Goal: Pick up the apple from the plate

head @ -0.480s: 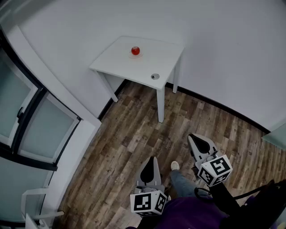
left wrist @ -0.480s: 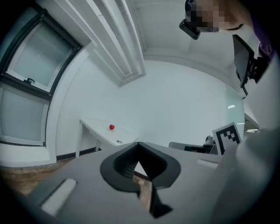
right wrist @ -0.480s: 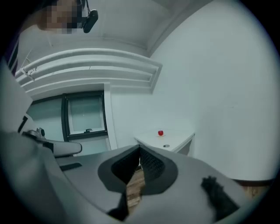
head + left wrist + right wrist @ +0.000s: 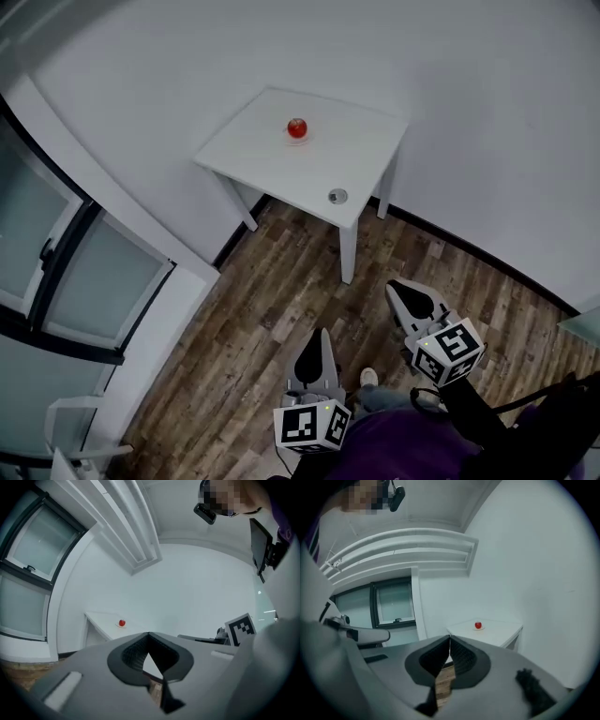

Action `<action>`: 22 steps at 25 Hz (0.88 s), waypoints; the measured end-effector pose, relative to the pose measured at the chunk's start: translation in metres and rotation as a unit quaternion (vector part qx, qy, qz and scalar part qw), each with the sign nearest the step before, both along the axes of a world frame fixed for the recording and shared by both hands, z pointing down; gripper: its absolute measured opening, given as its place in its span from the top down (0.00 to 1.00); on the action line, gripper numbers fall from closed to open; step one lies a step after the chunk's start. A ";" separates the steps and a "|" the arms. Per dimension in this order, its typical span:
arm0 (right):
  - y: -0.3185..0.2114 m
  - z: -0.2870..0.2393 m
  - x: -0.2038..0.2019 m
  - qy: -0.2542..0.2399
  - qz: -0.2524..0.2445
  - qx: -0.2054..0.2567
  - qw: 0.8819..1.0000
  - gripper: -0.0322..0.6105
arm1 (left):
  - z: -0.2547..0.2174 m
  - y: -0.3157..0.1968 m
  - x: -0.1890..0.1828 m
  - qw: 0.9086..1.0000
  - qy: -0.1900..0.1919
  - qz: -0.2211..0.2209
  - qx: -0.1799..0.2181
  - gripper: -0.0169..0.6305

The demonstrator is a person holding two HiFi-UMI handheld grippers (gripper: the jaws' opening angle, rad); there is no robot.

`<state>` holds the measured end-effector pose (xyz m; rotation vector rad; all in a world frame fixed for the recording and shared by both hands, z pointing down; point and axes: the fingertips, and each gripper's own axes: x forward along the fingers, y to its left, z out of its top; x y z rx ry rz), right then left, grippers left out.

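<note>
As I hold them, left gripper [image 4: 149,634]: jaws clenched tip to tip, nothing between them, touching nothing.
Right gripper [image 4: 450,639]: jaws likewise closed together, empty.
Plate [image 4: 306,140]: small, white, on the white table [image 4: 272,159], towards its far side; holds the apple [image 4: 297,128] alone.
Apple: red, round, sitting on the plate, well apart from both grippers.
Table, near corner: small round grey object [image 4: 337,196], kind not determinable.

Purple top [image 4: 403,452], jeans [image 4: 381,397], white shoe [image 4: 368,376]
</note>
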<state>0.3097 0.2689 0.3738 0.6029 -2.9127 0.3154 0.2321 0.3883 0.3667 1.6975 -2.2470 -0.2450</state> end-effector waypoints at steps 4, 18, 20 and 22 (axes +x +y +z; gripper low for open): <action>-0.021 0.004 -0.017 0.000 -0.011 -0.004 1.000 0.93 | 0.002 -0.021 -0.015 1.000 0.002 -0.014 -0.001 0.96; -0.106 0.018 -0.128 0.003 -0.006 -0.016 1.000 0.93 | 0.007 -0.111 -0.122 1.000 0.003 0.000 0.000 0.96; -0.121 0.015 -0.153 0.000 0.001 -0.018 1.000 0.93 | 0.002 -0.127 -0.147 1.000 0.000 0.011 0.003 0.96; -0.136 0.010 -0.177 -0.005 0.008 -0.016 1.000 0.93 | -0.003 -0.143 -0.170 1.000 -0.003 0.021 0.006 0.96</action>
